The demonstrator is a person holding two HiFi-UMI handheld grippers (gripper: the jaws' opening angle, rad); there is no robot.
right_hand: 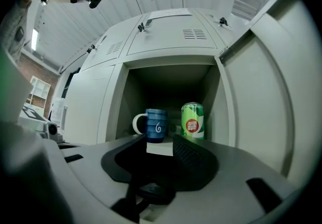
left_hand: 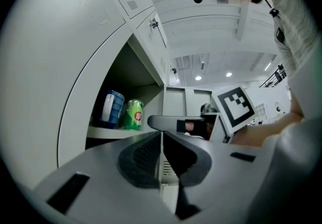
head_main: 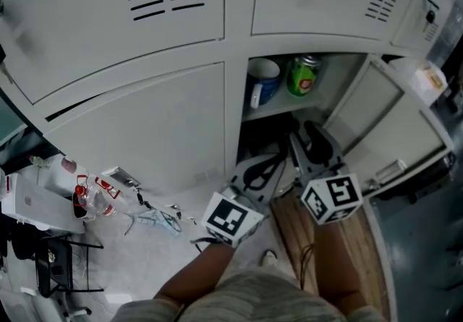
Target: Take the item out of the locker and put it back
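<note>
Approach step, I judge: the right gripper (right_hand: 160, 138) holds its fingers (right_hand: 192, 156) spread and empty, with the blue mug (right_hand: 156, 125) and green can (right_hand: 192, 121) on the locker shelf (right_hand: 158, 149) just ahead. The left gripper (left_hand: 161, 133) is pressed together. Next, reach in and straddle one item.

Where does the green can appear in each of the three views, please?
Head view: the green can is at upper middle, on the locker shelf, right of the blue mug.
Left gripper view: left of centre, right of the mug.
Right gripper view: near the centre, right of the mug.
Shared landmark: the blue mug, always just left of the can.
</note>
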